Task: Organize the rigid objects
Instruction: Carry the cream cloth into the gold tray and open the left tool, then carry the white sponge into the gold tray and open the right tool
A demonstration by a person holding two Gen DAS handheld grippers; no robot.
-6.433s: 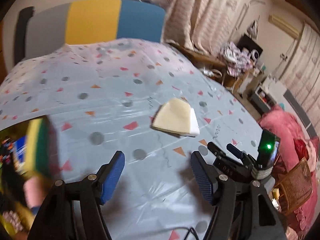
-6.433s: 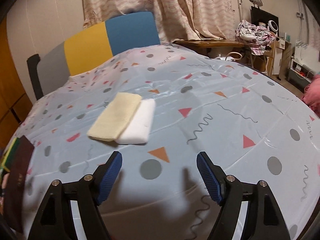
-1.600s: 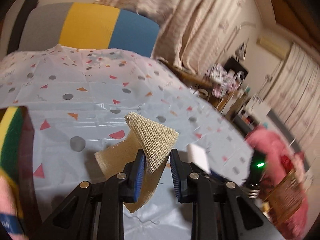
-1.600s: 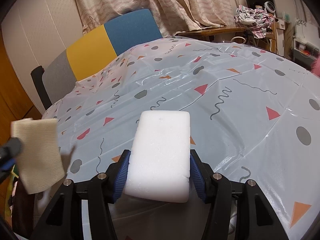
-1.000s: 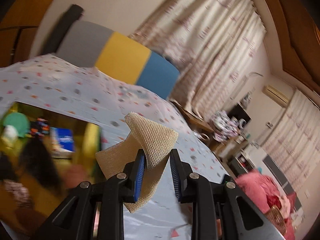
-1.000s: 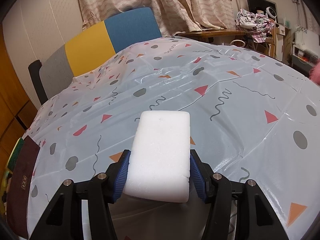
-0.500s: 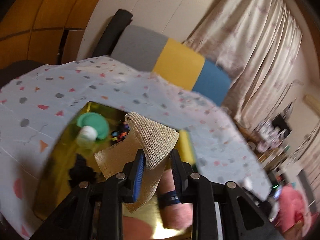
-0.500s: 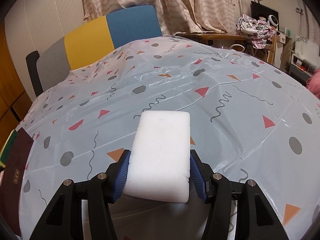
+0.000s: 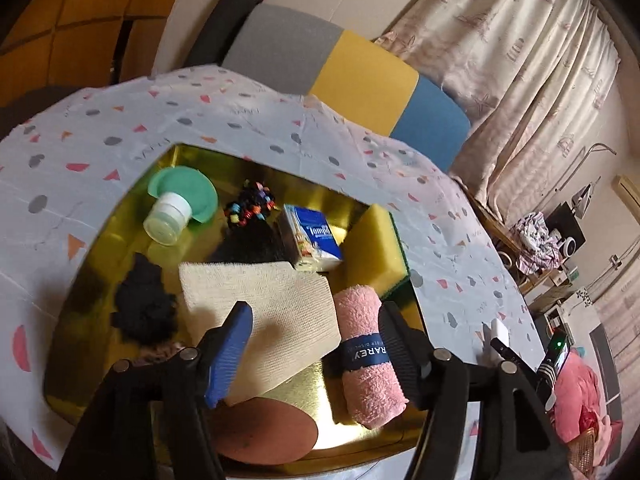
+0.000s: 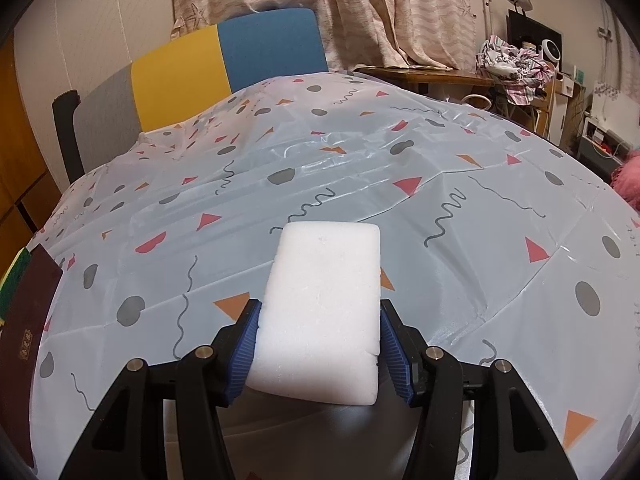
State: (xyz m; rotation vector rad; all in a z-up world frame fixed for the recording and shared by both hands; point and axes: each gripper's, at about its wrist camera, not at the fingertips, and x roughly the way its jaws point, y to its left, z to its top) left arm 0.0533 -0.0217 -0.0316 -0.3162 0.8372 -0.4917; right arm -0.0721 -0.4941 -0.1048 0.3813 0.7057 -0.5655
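Observation:
My left gripper (image 9: 316,344) is open above a gold tray (image 9: 80,284). A beige mesh cloth (image 9: 264,312) lies in the tray just below and between the jaws, free of them. My right gripper (image 10: 320,340) is shut on a white sponge block (image 10: 324,308) and holds it above the patterned tablecloth (image 10: 360,168).
The tray holds a rolled pink towel (image 9: 368,356), a yellow-green sponge (image 9: 376,252), a tissue pack (image 9: 312,240), a small jar (image 9: 168,218) on a green lid, black items (image 9: 144,304) and a brown disc (image 9: 264,432). A multicoloured chair (image 10: 224,64) stands behind the table. A dark red box edge (image 10: 20,344) is at the left.
My left gripper has opened and let go of the beige cloth, which now lies flat in the tray. The right gripper has kept the white sponge and hardly moved.

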